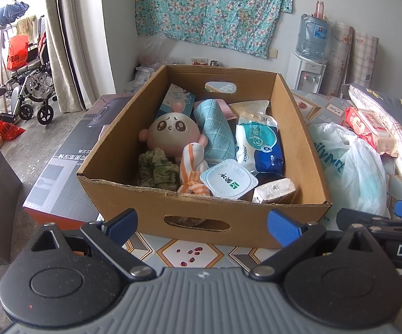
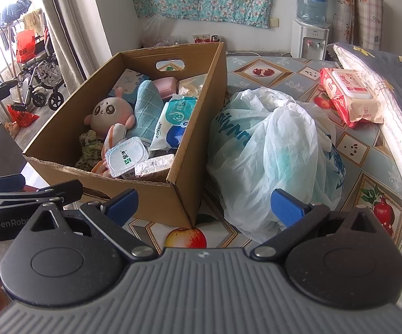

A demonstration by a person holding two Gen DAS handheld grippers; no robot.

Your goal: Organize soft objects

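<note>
Cardboard box (image 1: 203, 217) sits just ahead of my wide-open, empty left claw (image 1: 201, 225), plush doll (image 1: 173, 135) inside, so I'd reach over the near wall while the equally open, empty right claw (image 2: 205, 206) waits.

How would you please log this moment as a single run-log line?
left gripper: open, empty | right gripper: open, empty | cardboard box: full | plush toy: inside | plastic bag: beside box

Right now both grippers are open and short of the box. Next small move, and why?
Probably ease the left gripper forward and over the near wall of the cardboard box, toward the plush toy. Its jaws stand open and empty, level with that wall, and the plush lies on top, mostly uncovered. The right gripper, also open, faces the box corner and the plastic bag instead.
</note>
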